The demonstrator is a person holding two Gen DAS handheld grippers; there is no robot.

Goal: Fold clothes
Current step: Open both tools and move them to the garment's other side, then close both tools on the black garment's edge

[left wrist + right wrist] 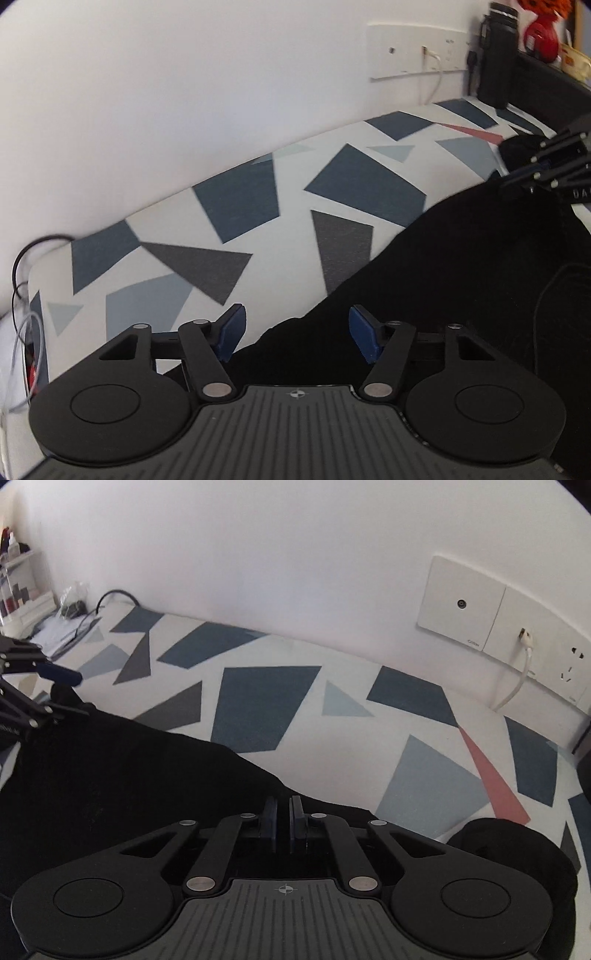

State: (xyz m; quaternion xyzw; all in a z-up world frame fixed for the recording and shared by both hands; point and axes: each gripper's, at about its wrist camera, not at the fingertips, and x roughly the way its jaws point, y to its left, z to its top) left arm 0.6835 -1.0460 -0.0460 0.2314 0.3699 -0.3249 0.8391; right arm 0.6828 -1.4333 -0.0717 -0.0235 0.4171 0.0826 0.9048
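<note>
The black garment [110, 775], judged soft and limp, is best pinched along its edge on the bed [258, 701]. The left gripper [295, 332] is spread over that edge, nothing pinched. The right gripper [283, 812] is pressed together; whether cloth is caught cannot be told.

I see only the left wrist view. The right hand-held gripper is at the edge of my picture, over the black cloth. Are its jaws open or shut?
Observer: Shut. In the right wrist view, the right hand-held gripper has its pads almost together.
Operator: Is cloth between them?
Observer: The pad tips sit at the edge of the black garment. I cannot tell whether cloth is pinched.
Operator: What lies to the right of that gripper?
Observer: A rounded black bundle rests on the patterned sheet, close beside it.
</note>
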